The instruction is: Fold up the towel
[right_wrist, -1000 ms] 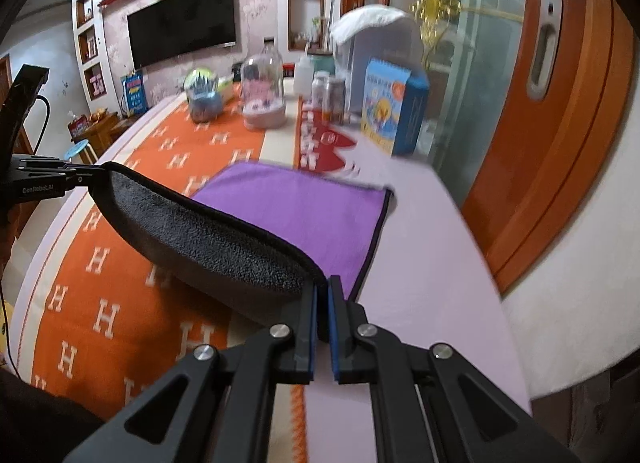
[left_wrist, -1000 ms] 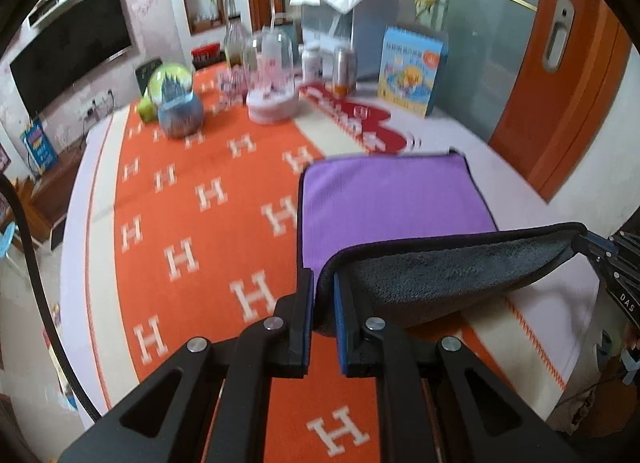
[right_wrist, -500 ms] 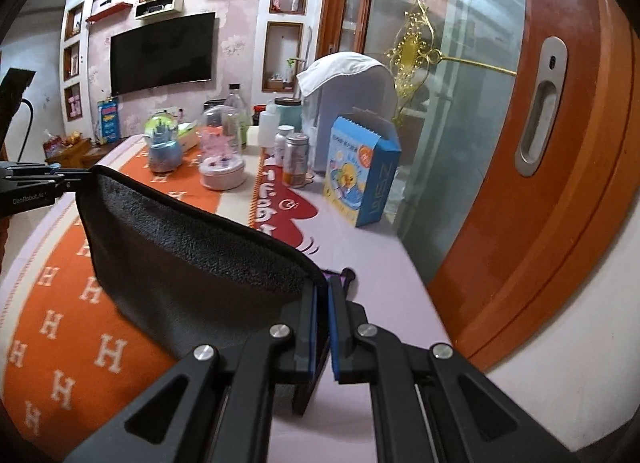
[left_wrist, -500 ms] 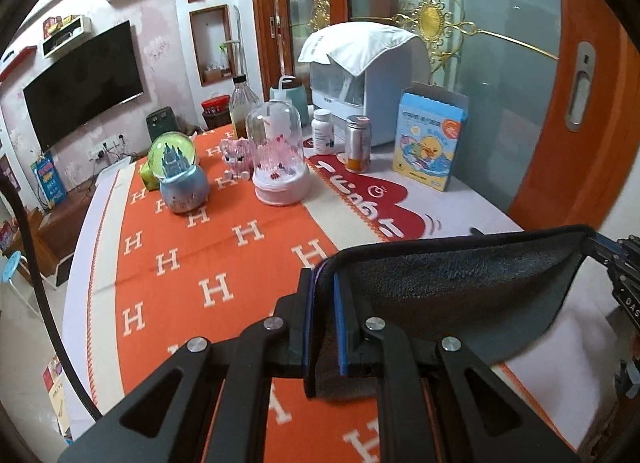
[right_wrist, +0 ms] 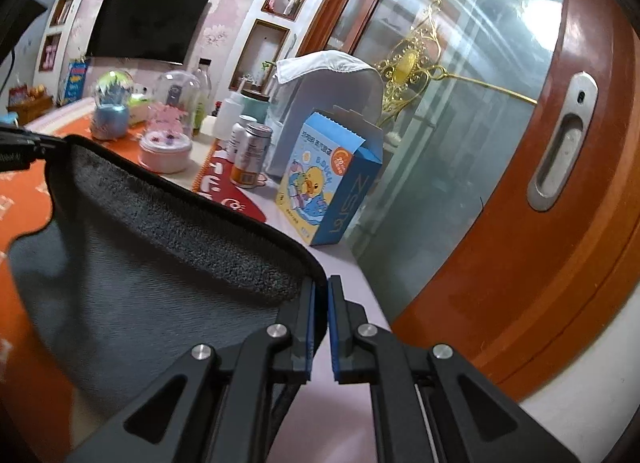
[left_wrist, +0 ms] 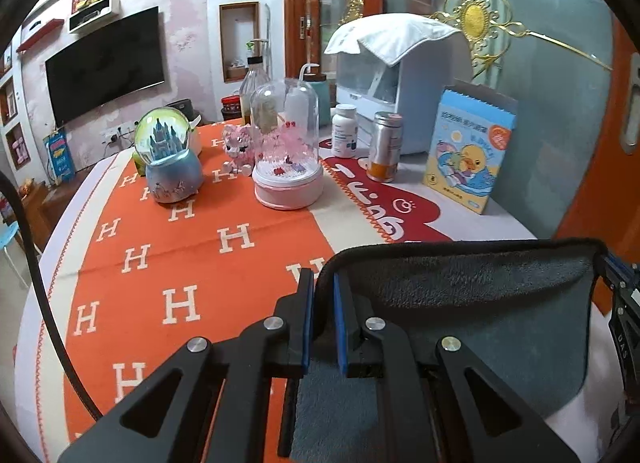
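Towel (left_wrist: 472,327) hangs in the air above the counter (left_wrist: 80,199), held up by two corners. The side that shows is dark gray and fuzzy, with a black sewn edge running along the top. The top edge is pulled almost straight between the two tools, and the rest of the cloth droops down below it with soft folds.

The left tool (left_wrist: 320,323) is clenched on one top corner. Its blue pads are nearly together, with the black edge of the towel pinched between them. From the right side, that same tool shows only as a dark tip at the far corner of the cloth.

The right tool (right_wrist: 320,327) is clenched on the other top corner. Its blue pads leave only a thin slit, and the towel edge runs right into it.

Under the towel lies an orange cloth (left_wrist: 160,263) with white H letters. Farther back on the counter stand a snow globe (left_wrist: 168,159), a pink glass dome (left_wrist: 286,151), a silver can (left_wrist: 386,147) and a blue duck box (left_wrist: 468,155).
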